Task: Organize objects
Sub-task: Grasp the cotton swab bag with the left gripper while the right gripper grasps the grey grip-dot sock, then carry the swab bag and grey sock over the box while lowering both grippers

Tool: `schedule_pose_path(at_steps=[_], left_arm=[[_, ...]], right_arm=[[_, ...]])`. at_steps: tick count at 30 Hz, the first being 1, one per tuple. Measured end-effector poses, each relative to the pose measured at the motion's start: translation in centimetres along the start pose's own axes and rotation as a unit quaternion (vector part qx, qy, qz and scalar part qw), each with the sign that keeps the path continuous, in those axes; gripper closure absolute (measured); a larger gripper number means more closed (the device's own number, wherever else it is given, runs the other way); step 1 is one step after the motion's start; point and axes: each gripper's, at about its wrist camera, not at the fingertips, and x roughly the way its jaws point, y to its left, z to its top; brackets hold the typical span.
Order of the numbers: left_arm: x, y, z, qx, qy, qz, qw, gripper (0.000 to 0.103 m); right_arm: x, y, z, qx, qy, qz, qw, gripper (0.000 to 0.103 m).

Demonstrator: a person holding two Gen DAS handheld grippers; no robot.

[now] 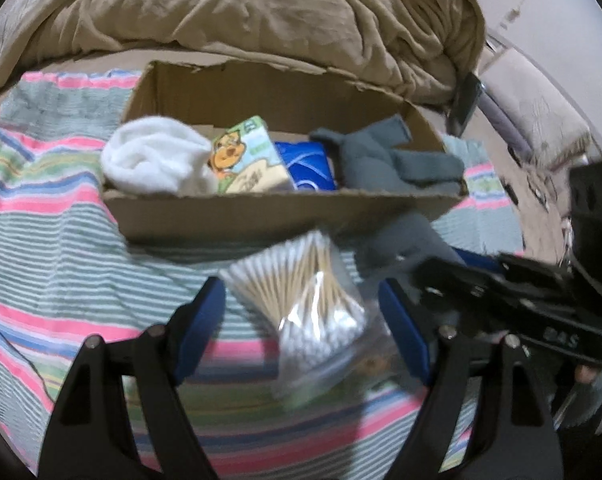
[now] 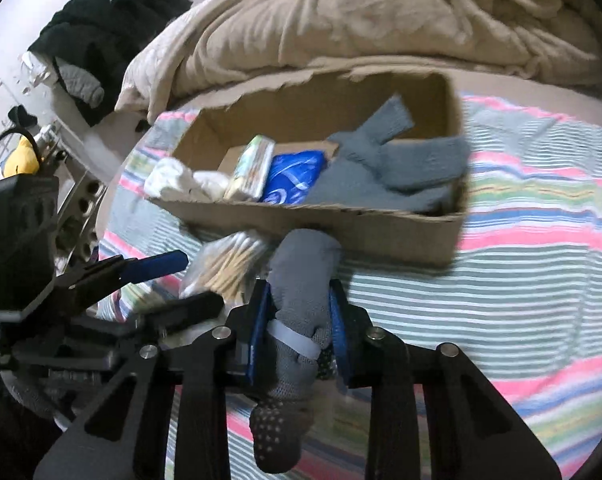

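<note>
A clear bag of cotton swabs (image 1: pixel 301 308) lies on the striped blanket just in front of a cardboard box (image 1: pixel 281 206). My left gripper (image 1: pixel 301 286) stands open around the bag, its blue pads clear of it on both sides. My right gripper (image 2: pixel 299 286) is shut on a rolled grey sock (image 2: pixel 305 264) with a white band and dotted sole, held close to the box's front wall (image 2: pixel 361 228). The box holds a white cloth (image 1: pixel 153 156), a cartoon-printed pack (image 1: pixel 245 160), a blue packet (image 1: pixel 305 164) and grey knitwear (image 1: pixel 385 160). In the right wrist view the swabs (image 2: pixel 229 260) sit left of the sock.
A striped blanket (image 1: pixel 53 240) covers the bed under everything. A crumpled beige duvet (image 1: pixel 261 12) is piled behind the box. Dark clothes (image 2: pixel 109 20) hang at the far left of the right wrist view, beside a metal frame (image 2: pixel 81 196) and a yellow item (image 2: pixel 19 160).
</note>
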Motion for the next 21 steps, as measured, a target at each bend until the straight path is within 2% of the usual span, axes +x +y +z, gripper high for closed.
schedule_pose_path(at_steps=[5, 7, 12, 21], left_arm=[[2.1, -0.2, -0.1, -0.005, 0.023, 0.004, 0.9997, 0.025], [2.5, -0.7, -0.4, 0.005, 0.021, 0.012, 0.9997, 0.040], [2.0, -1.0, -0.7, 0.017, 0.009, 0.008, 0.9998, 0.059], [-1.7, -1.3, -1.2, 0.024, -0.025, 0.004, 0.9994, 0.061]], right_arm=[[-2.7, -1.4, -0.7, 0.014, -0.022, -0.014, 1.000, 0.072], [-3.2, -1.5, -0.6, 0.016, -0.029, -0.018, 0.999, 0.073], [-4.6, -1.5, -0.5, 0.014, -0.044, -0.022, 0.999, 0.072], [-6.3, 0.5, 0.2, -0.011, -0.067, -0.017, 0.998, 0.072]])
